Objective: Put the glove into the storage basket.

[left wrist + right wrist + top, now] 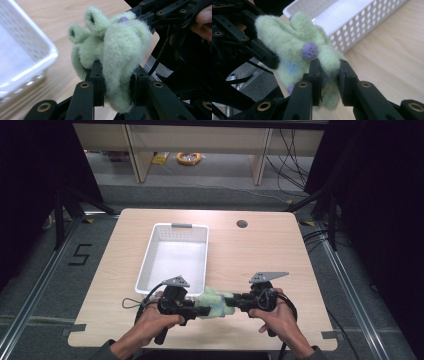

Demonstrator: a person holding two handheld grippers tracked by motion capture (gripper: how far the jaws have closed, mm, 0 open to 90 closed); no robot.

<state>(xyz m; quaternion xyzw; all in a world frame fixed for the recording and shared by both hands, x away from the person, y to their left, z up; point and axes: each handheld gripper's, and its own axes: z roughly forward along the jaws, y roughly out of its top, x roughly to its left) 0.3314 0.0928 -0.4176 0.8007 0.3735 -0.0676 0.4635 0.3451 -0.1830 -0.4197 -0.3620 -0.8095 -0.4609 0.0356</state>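
Item: green fuzzy glove point(216, 301), held above the table's near edge, just near of the white basket point(150, 251). Your left gripper point(115, 86) and right gripper point(329, 75) both clamp it. Step: carrying. Next, likely: lift it far, over the basket.

One white perforated basket point(175, 251) stands on the one wooden table point(260, 255). Just in front of the basket's near rim, one fuzzy green glove point(215, 301) hangs between two grippers, the left gripper point(199, 310) and the right gripper point(233, 301), each clamped on it.
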